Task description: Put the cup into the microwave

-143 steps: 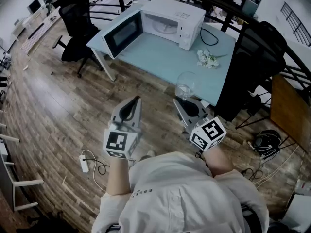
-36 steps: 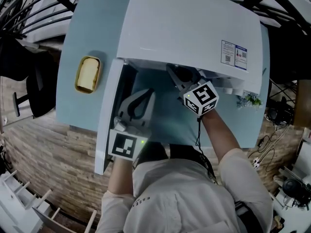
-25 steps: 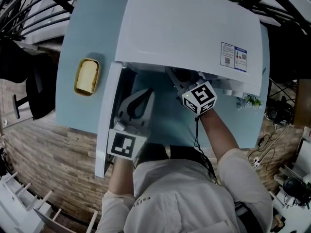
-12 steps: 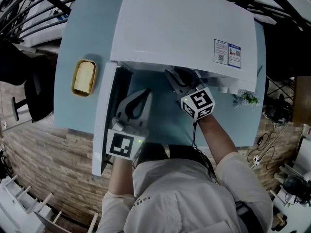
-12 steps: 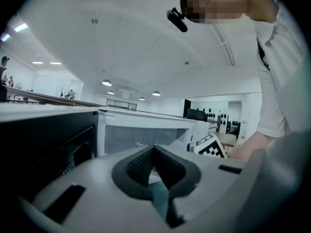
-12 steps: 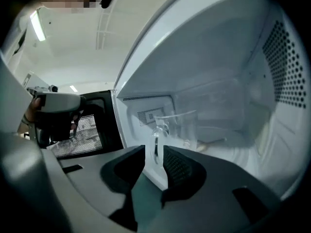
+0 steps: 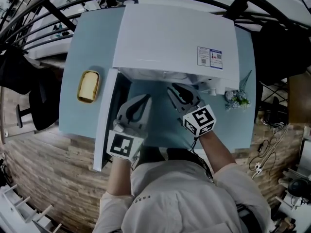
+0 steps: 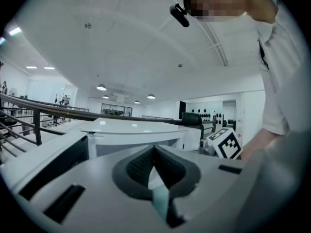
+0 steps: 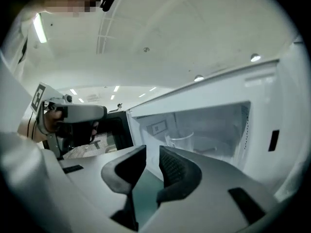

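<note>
Right gripper view: right claw (image 9: 152, 152), narrowly parted and empty, faces cup (image 9: 181, 141) inside microwave (image 9: 221, 88).

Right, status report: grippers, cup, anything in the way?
Left gripper shut, empty. Right gripper open, empty, outside the microwave. Cup upright inside. Door open, nothing blocking.

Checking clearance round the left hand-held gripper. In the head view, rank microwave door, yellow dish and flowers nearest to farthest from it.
1. Microwave door, just left of the left hand-held gripper.
2. Yellow dish, farther left.
3. Flowers, far right.
</note>
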Demonstrator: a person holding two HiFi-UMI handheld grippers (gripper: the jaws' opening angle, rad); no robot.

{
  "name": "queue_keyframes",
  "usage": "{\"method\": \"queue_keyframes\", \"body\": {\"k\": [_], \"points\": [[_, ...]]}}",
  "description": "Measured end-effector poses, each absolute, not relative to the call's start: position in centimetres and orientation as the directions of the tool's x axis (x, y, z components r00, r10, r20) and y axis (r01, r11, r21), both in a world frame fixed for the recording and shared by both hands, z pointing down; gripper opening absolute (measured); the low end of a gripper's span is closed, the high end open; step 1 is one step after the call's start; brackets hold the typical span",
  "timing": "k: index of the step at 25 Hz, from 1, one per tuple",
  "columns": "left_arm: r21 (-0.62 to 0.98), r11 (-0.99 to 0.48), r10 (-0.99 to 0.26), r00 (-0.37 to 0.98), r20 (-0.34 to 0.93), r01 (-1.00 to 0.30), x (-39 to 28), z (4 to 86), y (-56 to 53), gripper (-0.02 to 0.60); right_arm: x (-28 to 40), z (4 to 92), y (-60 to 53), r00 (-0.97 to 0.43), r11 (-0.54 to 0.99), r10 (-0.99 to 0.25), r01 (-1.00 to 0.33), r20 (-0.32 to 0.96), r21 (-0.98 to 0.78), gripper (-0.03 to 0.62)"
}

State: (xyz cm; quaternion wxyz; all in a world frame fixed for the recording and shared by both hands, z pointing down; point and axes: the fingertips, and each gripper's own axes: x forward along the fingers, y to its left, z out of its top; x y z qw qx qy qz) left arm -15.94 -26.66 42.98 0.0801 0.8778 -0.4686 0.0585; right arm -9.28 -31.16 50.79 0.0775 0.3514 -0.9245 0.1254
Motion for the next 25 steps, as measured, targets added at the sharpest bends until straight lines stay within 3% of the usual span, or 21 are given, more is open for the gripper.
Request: {"method": "queue_keyframes", "body": {"k": [9, 25], "points": [[0.054, -0.568, -0.812, 0.570, 0.121, -0.821, -15.4, 38.6, -25.1, 0.002, -7.4, 42.3, -27.8, -0.739, 0.723, -0.665, -0.673, 0.106, -0.159, 0.022], [-0.027, -0.602, -0.798, 0.599, 0.068, -0.798, -15.5, 33.7, -24.0, 0.002, -5.3, 34.5, -24.3, -0.712, 0.709, -0.702, -0.701, 0.020, -0.076, 0.015]]}}
